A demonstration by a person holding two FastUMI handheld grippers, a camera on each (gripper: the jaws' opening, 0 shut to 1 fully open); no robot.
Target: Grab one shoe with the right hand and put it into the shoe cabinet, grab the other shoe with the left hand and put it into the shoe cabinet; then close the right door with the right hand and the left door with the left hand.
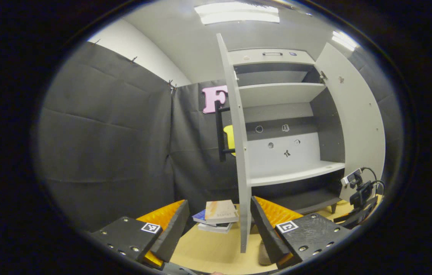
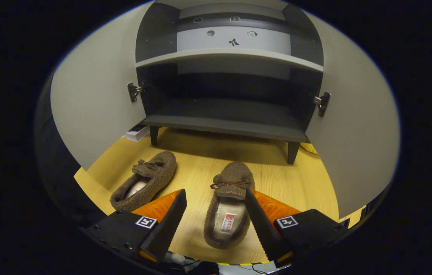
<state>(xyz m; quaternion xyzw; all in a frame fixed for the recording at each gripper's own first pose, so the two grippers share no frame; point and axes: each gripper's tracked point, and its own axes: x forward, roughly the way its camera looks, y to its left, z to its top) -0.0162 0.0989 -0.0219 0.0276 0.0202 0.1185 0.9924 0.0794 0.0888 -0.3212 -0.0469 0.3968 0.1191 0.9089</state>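
Right tool (image 2: 216, 225) nearest: jaws wide apart, straddling the right shoe (image 2: 228, 204) at 6 o'clock, not yet pinching. Judging step one, the grab; next needs lowering and closing on its sides. Brown fuzzy slipper, bow on top. Left shoe (image 2: 145, 180) at 8 o'clock. Shoe cabinet (image 2: 225, 114) at 12, doors open. Left tool (image 1: 219, 229) open, empty.

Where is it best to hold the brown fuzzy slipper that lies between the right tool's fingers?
Probably grip the brown fuzzy slipper across its side walls near the open heel, coming from above; the right tool already straddles it, heel nearest, toe toward the grey shoe cabinet.
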